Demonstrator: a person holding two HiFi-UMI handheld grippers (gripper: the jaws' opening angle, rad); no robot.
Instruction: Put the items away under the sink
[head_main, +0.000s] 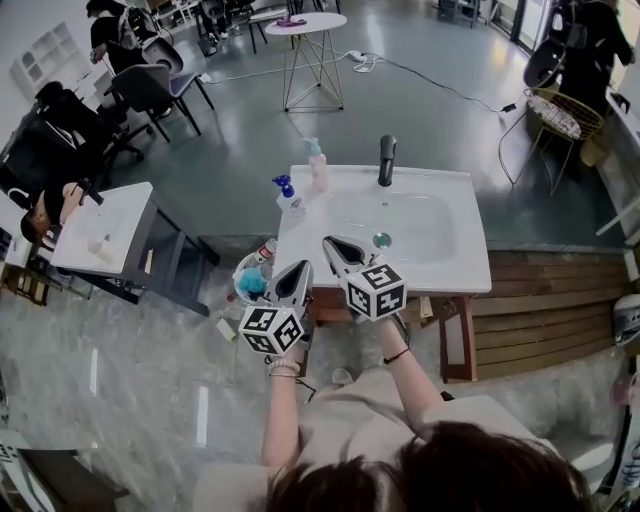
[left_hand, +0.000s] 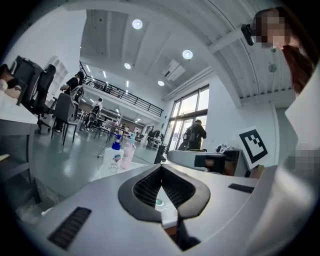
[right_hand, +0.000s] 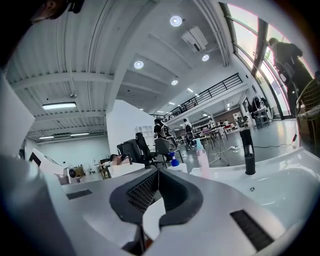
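A white plastic bottle with a blue pump head and, just past it at 1 o'clock, a pink translucent bottle with a pale blue pump stand upright, long axes vertical, on the left rim of the white rectangular ceramic sink. In the head view the white bottle lies at 12 o'clock from the left gripper and at about 11 o'clock from the right gripper. Both are near it, but the left one sits on the bottles' side and looks the better lined up. Each gripper has its jaws pressed together with nothing between them, so a jaw opening seems needed before any pick. Both point roughly level across the basin toward the black faucet. The storage space is hidden beneath the basin; only its wooden frame shows. A round tub of small items sits on the floor at 9 o'clock from the left gripper. Beyond lies a glossy grey floor in an open hall with chairs and tables.
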